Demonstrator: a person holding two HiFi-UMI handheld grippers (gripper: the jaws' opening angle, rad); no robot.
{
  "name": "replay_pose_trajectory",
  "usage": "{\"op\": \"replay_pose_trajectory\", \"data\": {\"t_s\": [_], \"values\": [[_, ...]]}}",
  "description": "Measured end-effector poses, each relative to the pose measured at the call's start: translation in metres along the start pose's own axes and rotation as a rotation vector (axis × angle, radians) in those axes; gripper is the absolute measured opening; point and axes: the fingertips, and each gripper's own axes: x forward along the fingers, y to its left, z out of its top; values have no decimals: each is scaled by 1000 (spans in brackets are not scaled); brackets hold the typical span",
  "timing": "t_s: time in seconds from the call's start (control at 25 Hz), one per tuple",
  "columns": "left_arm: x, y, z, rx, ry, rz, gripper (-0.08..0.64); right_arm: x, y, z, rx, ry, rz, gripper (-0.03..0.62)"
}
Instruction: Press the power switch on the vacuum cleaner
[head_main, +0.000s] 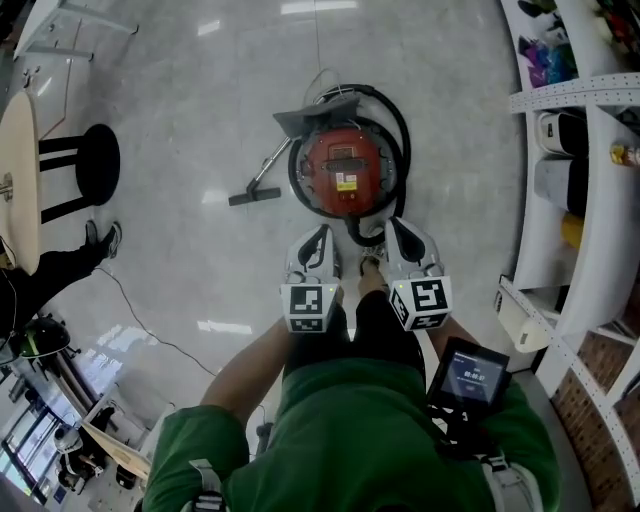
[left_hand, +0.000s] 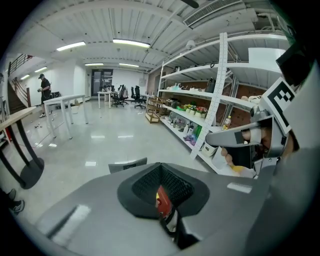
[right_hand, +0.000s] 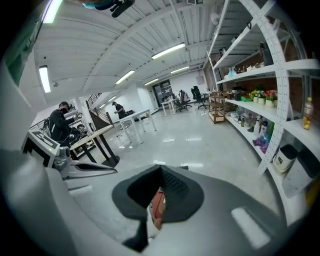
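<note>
A red round canister vacuum cleaner (head_main: 345, 165) stands on the pale floor, ringed by its black hose (head_main: 400, 140). Its floor nozzle (head_main: 254, 196) lies to the left. I cannot pick out the power switch on its top. My left gripper (head_main: 315, 250) and right gripper (head_main: 405, 243) hang side by side on the near side of the vacuum, both shut and holding nothing. In the left gripper view, the left gripper (left_hand: 162, 197) shows only a red sliver of the vacuum (left_hand: 159, 201) through its slit. The right gripper (right_hand: 159, 202) shows the same.
White shelving (head_main: 590, 200) with bottles and boxes runs along the right. A black stool (head_main: 95, 165) and a round table (head_main: 15, 180) stand at the left, with a person's shoe (head_main: 105, 240) and a thin cable (head_main: 150, 325) on the floor. More tables and people are far across the room.
</note>
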Motion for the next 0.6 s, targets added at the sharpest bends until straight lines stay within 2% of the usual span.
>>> {"op": "replay_pose_trajectory", "data": {"t_s": [0.6], "values": [[77,8,-73,1,123,13,8,55,-38,-64,25,60,21,0]]}}
